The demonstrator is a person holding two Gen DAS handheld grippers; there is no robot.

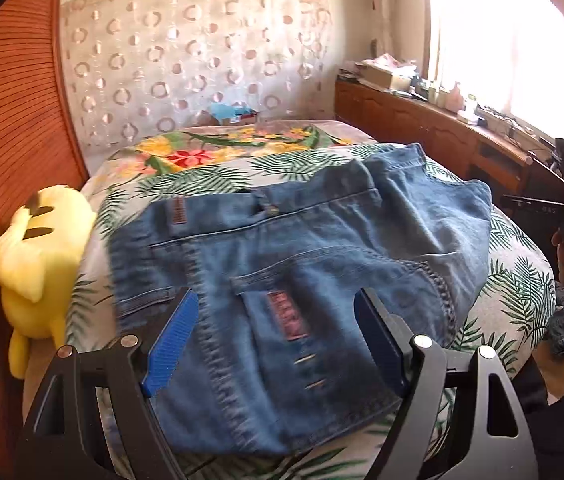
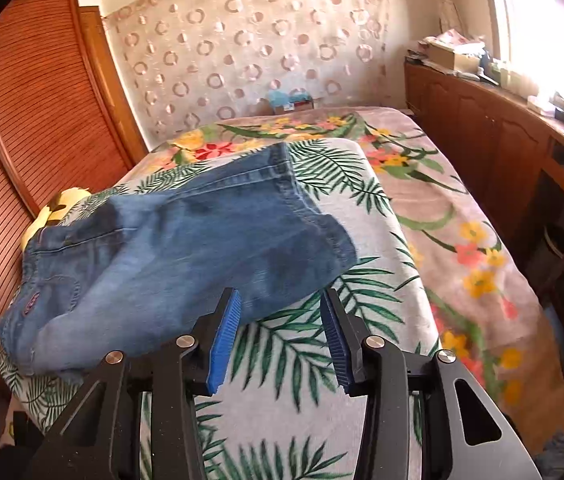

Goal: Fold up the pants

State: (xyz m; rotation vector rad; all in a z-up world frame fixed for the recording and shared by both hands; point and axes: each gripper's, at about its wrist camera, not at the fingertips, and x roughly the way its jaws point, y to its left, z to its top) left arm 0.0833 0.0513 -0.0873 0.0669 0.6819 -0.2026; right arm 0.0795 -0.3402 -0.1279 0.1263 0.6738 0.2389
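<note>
One pair of blue jeans (image 1: 301, 248) lies on one palm-leaf cloth (image 2: 321, 360), which is spread over one floral blanket (image 2: 461, 240). Two grippers are in view — the left gripper (image 1: 278, 336) and the right gripper (image 2: 278, 340) — each with two blue-padded fingers set apart and nothing between them. There is also one yellow plush toy (image 1: 38, 264), one slatted wooden wardrobe (image 2: 42, 120), one ring-patterned curtain (image 1: 186, 60) and one long wooden cabinet (image 2: 501, 132) — the small things heaped on it are too many and too blurred to count.
</note>
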